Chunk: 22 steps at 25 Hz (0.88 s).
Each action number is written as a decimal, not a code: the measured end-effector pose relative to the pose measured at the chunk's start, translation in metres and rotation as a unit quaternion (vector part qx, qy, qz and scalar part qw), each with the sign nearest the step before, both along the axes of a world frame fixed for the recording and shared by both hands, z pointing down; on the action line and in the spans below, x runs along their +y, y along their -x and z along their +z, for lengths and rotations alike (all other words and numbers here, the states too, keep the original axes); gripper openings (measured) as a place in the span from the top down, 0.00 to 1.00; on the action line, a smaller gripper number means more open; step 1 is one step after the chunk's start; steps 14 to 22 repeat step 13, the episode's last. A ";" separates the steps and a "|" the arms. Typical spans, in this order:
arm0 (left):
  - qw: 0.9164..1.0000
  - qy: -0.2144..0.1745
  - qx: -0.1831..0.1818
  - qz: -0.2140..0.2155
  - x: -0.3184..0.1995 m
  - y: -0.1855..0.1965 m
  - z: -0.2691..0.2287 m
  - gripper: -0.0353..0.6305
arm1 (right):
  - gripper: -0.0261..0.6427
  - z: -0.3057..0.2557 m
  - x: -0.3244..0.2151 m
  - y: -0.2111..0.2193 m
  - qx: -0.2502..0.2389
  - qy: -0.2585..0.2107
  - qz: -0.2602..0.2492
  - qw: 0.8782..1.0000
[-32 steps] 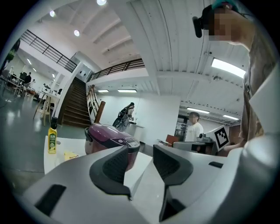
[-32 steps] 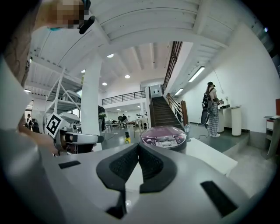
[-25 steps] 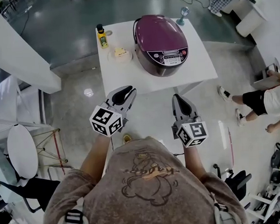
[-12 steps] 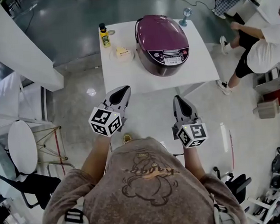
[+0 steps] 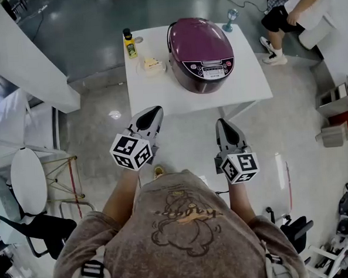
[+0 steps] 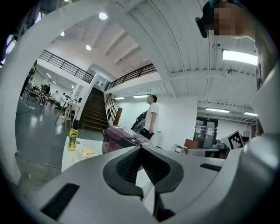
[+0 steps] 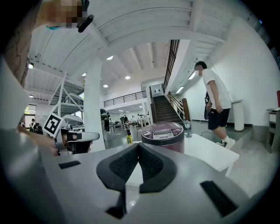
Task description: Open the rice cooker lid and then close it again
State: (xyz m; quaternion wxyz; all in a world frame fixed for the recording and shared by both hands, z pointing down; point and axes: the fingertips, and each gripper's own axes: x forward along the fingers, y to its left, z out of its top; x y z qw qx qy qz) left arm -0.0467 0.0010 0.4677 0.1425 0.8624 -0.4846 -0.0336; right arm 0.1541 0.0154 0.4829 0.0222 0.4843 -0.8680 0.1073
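A purple rice cooker [image 5: 201, 50] with its lid down stands on a white table [image 5: 159, 92]; its control panel faces me. Both grippers hang in the air short of the table's near edge, touching nothing. My left gripper [image 5: 151, 112] is shut and empty, and points at the table's front left. My right gripper [image 5: 222, 123] is shut and empty too, below the cooker. In the left gripper view the cooker [image 6: 123, 137] shows beyond the closed left gripper [image 6: 141, 147]. The cooker [image 7: 163, 133] sits straight ahead of the right gripper [image 7: 138, 145] in the right gripper view.
A yellow oil bottle [image 5: 129, 44] and a small plate of food [image 5: 152, 66] sit left of the cooker. A stemmed glass [image 5: 230, 18] stands at the table's far right corner. A person [image 5: 298, 4] stands beyond it. A white round chair [image 5: 27, 185] is at my left.
The left gripper's jaws went from slightly apart to shut. The bystander walked from the right side of the floor to the far right corner. Both hands stayed about where they were.
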 end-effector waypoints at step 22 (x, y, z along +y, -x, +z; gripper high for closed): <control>1.000 0.011 0.008 -0.002 0.007 -0.004 0.006 0.91 | 0.96 0.002 0.005 -0.007 0.004 0.005 0.001 1.000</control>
